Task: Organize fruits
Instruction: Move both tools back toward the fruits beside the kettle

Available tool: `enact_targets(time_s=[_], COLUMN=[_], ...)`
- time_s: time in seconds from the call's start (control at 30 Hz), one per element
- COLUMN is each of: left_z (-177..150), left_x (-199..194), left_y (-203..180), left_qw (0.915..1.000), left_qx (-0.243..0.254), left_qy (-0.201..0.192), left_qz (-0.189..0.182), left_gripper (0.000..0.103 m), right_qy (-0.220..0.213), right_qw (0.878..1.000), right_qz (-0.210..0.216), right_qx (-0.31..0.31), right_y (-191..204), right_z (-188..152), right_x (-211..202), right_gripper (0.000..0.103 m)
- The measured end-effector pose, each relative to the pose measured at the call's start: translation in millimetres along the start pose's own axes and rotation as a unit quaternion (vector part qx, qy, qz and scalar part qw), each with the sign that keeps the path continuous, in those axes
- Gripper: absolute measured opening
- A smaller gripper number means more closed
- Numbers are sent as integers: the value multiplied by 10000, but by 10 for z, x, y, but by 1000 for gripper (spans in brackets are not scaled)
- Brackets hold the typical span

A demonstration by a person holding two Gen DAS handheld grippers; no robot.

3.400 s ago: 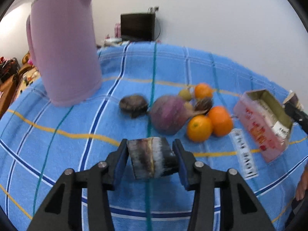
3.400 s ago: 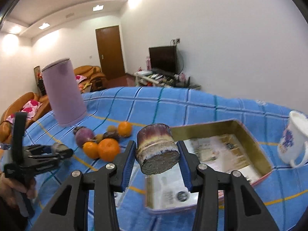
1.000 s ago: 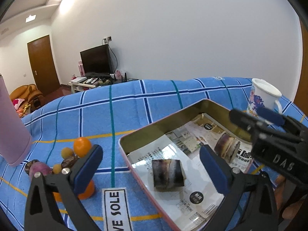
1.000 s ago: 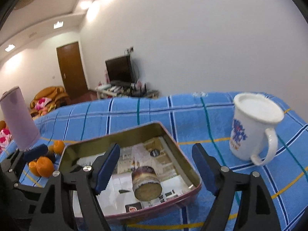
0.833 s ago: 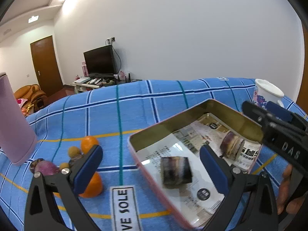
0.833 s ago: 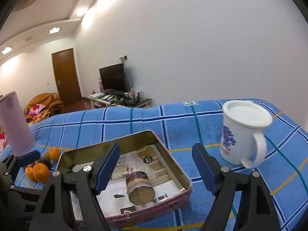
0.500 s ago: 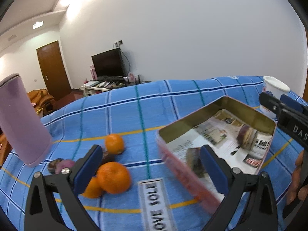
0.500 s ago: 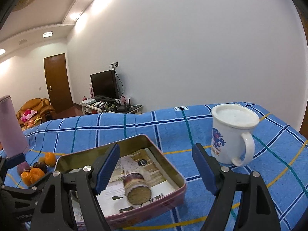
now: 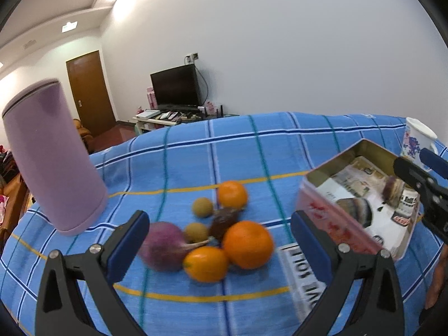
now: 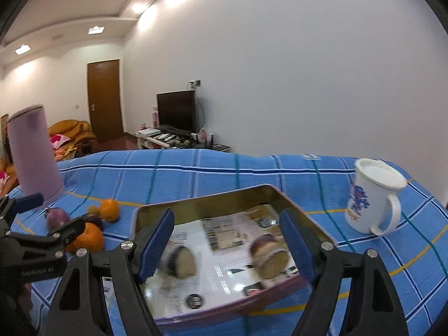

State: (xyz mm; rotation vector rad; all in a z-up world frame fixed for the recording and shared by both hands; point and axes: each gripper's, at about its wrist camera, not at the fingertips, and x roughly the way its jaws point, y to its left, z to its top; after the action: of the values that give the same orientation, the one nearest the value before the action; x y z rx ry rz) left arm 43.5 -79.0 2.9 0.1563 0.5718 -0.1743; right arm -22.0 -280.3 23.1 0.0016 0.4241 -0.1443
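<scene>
Far left on the blue checked cloth (image 9: 280, 151): tall lilac jug (image 9: 53, 156), upright. Next, left gripper (image 9: 221, 240) spread wide, nothing between the pads, poised above a loose heap of fruit: purple round fruit (image 9: 163, 245), three oranges (image 9: 247, 244), two small tan fruits (image 9: 202, 207) and a dark one (image 9: 224, 219), all close together. Just right of the heap, white printed label (image 9: 301, 274), then paper-lined tin (image 10: 196, 204) holding two cut sugarcane pieces (image 10: 270, 254), apart from each other. Over the tin's near edge, right gripper (image 10: 226, 246), also wide and empty. Far right, white floral mug (image 10: 372, 198), upright.
</scene>
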Motion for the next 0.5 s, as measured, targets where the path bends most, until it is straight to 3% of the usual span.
enact_targets(time_s=[0.33,0.37,0.43,0.5], left_z=[-73,-85,-110,-122], left_x=[80,98,160,198], left_y=[713,785,955,1097], left_qw=[9990,9986,9965,9936], left_qx=[-354,-413,-613,-847], left_qy=[210,242,376,475], left_qz=[159,209,424,575], left_gripper=[103,103,103,103], right_qy=[293,350,523,854], right_qw=[9961,9948,9922,9877], right_qz=[610,679,824,1060], right_qx=[-573,-667,-769,-771], right_y=[681,771,895,1024], right_z=[-46,-51,-50,-56], right_x=[33,46,94,192], right_gripper=[77,74,57,52])
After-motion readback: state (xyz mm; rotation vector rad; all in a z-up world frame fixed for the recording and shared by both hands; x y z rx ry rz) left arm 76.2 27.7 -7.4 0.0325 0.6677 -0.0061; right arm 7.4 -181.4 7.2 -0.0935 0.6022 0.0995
